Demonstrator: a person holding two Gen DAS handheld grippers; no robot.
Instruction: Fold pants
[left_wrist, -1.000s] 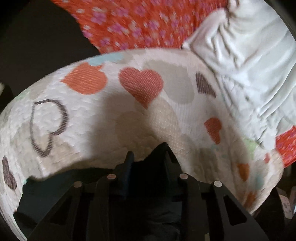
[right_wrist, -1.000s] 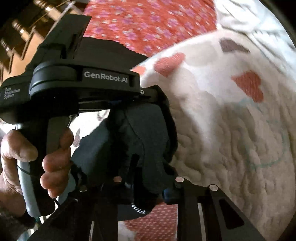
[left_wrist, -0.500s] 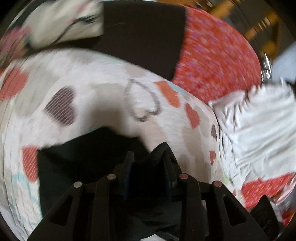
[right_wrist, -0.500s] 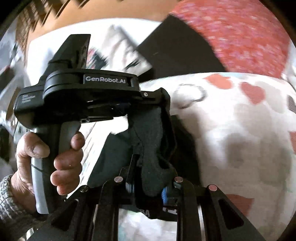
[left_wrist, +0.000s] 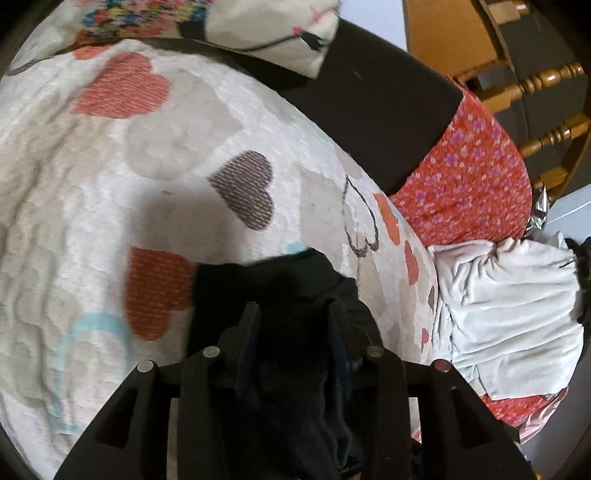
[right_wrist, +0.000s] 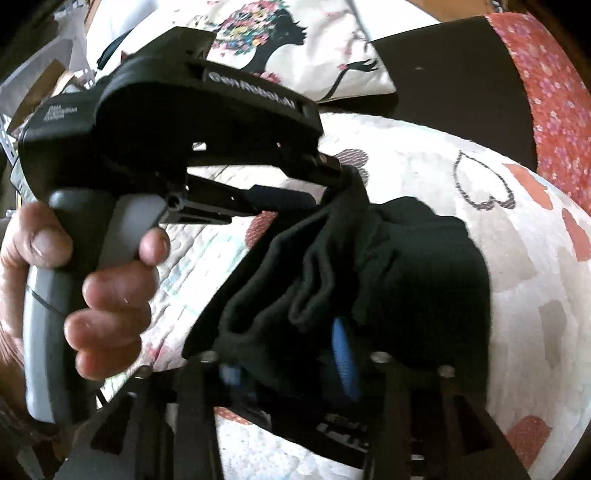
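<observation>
The black pants (left_wrist: 280, 291) (right_wrist: 413, 258) hang bunched over a white quilt with hearts (left_wrist: 110, 177) (right_wrist: 517, 295). My left gripper (left_wrist: 291, 314) is shut on a bunched edge of the pants, which fills the gap between its fingers. In the right wrist view the left gripper (right_wrist: 332, 177) is held by a hand (right_wrist: 92, 277), its tip pinching the cloth. My right gripper (right_wrist: 291, 347) is shut on another bunch of the pants, with a blue pad (right_wrist: 343, 354) showing beside the cloth.
A white crumpled garment (left_wrist: 509, 317) lies at the right on a red floral sheet (left_wrist: 472, 177). A black panel (left_wrist: 376, 110) and a printed pillow (right_wrist: 295, 48) sit behind the quilt. Wooden spindles (left_wrist: 546, 110) stand at the far right.
Both grippers swung left with the pants, bringing the pillow and black panel into view. The pants now spread lower onto the quilt, and the left gripper tilted downward.
</observation>
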